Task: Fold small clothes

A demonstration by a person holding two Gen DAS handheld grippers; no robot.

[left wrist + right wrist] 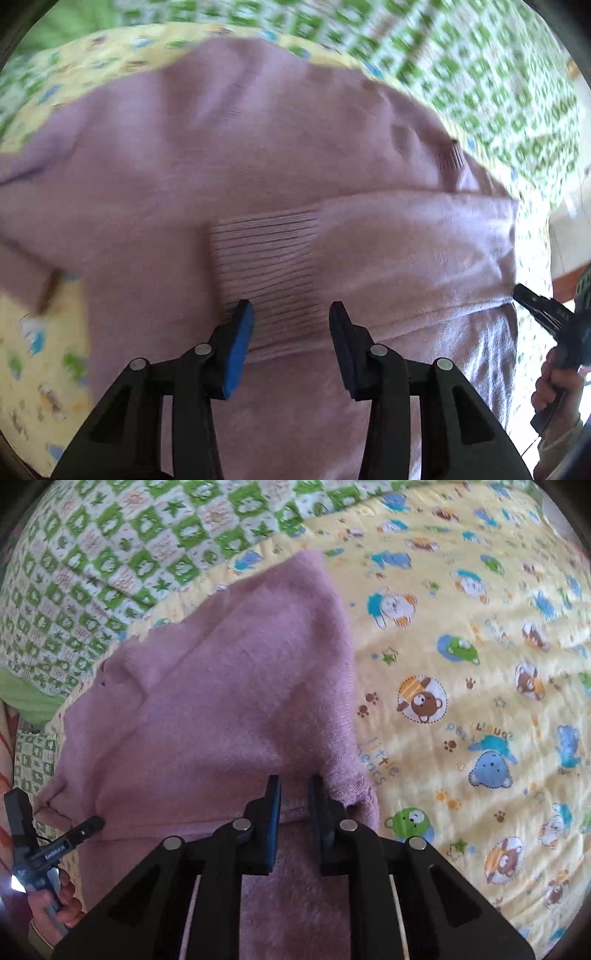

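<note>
A small mauve-pink knit sweater lies spread on a yellow bear-print blanket. One sleeve is folded across its body, with the ribbed cuff just ahead of my left gripper, which is open and hovers over the cuff. In the right wrist view the sweater lies partly folded, and my right gripper has its jaws close together with the sweater's edge between them. The right gripper also shows in the left wrist view at the sweater's right edge.
The yellow bear-print blanket covers the right side. A green and white checked quilt lies beyond it at the far side. The left gripper and the hand holding it show at the lower left of the right wrist view.
</note>
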